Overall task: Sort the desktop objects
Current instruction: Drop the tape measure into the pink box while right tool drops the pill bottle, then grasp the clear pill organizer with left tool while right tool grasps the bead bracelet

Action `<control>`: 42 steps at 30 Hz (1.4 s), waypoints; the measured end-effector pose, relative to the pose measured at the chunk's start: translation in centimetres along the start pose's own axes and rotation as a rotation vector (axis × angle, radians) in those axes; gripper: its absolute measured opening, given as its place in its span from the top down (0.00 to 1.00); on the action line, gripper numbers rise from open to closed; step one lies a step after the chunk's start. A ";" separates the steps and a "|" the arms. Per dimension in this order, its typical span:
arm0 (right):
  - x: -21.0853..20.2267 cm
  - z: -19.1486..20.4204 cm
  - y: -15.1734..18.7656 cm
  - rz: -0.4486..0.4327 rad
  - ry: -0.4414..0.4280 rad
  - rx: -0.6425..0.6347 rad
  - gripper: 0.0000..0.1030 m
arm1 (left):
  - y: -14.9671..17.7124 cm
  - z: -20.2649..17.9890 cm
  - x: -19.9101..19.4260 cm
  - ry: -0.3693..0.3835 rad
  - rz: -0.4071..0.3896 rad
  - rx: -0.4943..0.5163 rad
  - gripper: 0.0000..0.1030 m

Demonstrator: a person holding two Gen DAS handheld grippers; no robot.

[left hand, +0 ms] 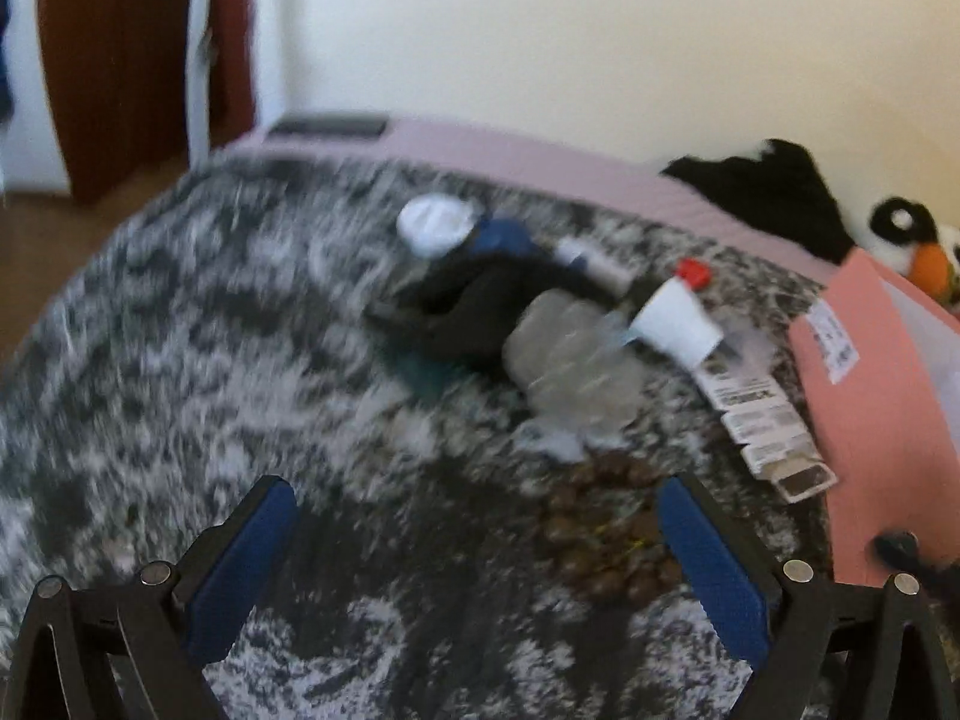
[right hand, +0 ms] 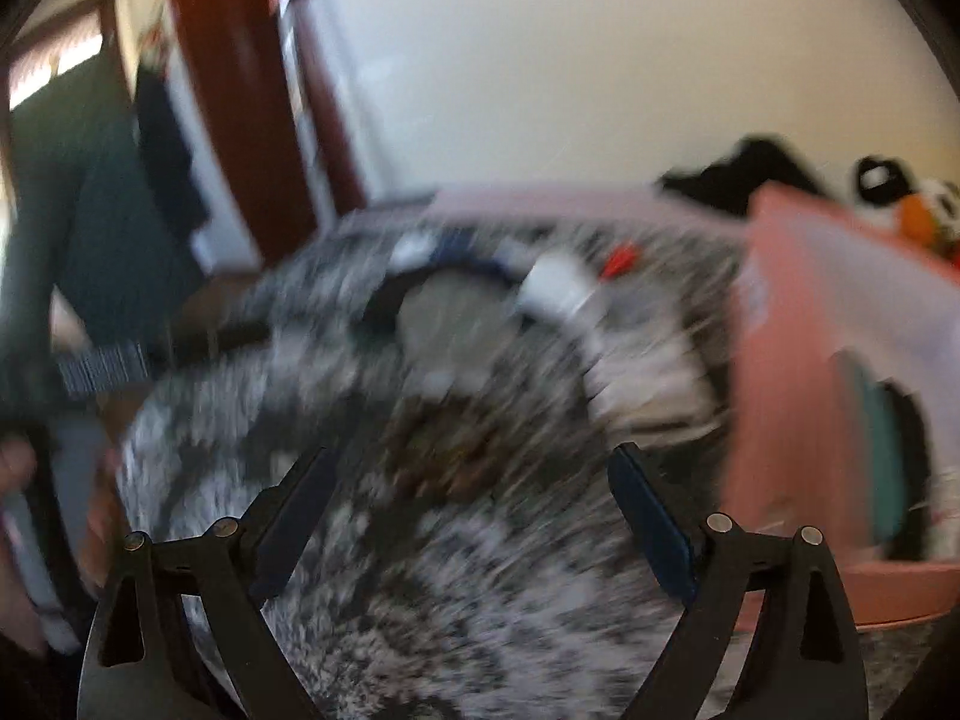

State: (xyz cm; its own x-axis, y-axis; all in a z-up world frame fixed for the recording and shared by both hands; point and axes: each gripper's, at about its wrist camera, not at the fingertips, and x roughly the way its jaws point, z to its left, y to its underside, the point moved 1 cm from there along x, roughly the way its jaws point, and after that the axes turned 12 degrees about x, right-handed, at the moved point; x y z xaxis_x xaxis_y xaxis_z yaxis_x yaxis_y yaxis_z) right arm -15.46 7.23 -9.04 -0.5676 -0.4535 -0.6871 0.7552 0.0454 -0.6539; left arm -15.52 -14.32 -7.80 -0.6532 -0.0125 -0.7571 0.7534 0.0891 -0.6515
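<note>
Clutter [left hand: 564, 324] lies well beyond left tool [left hand: 477, 501].

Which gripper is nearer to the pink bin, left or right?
Right. The right gripper hovers open right beside the pink bin; the left gripper, also open, sits farther from the bin.

- One paper cup [left hand: 675, 318], white, on its side.
- One clear bottle [left hand: 570, 369], crushed.
- One red cap [left hand: 693, 273].
- One white lid [left hand: 433, 223].
- One pink bin [left hand: 888, 420].
- One strip of sachets [left hand: 762, 429]; four counted, blur permitting.
- One heap of brown nuts [left hand: 606, 531], too blurred to number.
- One plush toy [left hand: 912, 243].
</note>
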 end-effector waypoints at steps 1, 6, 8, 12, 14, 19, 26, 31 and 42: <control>1.3 0.6 0.7 0.025 0.007 -0.027 0.14 | 0.0 0.4 0.6 0.006 0.013 -0.020 0.03; 6.6 2.9 3.7 0.083 0.081 -0.221 0.53 | -0.3 1.3 4.0 0.067 0.079 -0.094 0.03; 7.7 3.1 4.0 0.082 0.085 -0.245 0.38 | -0.8 1.1 5.6 0.096 0.107 -0.107 0.03; 9.0 3.9 4.5 0.058 0.088 -0.311 0.36 | -1.7 0.6 9.2 0.177 0.167 -0.155 0.03; 10.1 4.4 4.7 0.038 0.103 -0.365 0.34 | -2.1 0.3 11.1 0.218 0.199 -0.186 0.03; 11.3 4.8 4.0 0.045 0.096 -0.386 0.33 | -3.0 -0.5 13.1 0.241 0.202 -0.194 0.03; 12.1 4.0 3.4 0.074 0.065 -0.369 0.43 | -4.3 -1.6 15.8 0.273 0.208 -0.207 0.10; 12.0 3.5 3.0 0.084 0.044 -0.366 0.71 | -5.0 -2.3 16.6 0.285 0.198 -0.203 0.61; 7.4 3.3 2.7 0.059 -0.003 -0.290 0.81 | -4.9 -1.3 7.5 0.217 0.066 -0.111 0.83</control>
State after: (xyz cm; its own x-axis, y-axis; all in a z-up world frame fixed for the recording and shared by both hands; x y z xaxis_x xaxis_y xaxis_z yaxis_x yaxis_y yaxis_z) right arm -16.56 1.10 -14.84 -0.5242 -0.4450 -0.7261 0.6616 0.3240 -0.6763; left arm -24.22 -13.56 -10.28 -0.6131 0.2098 -0.7616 0.7896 0.1920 -0.5828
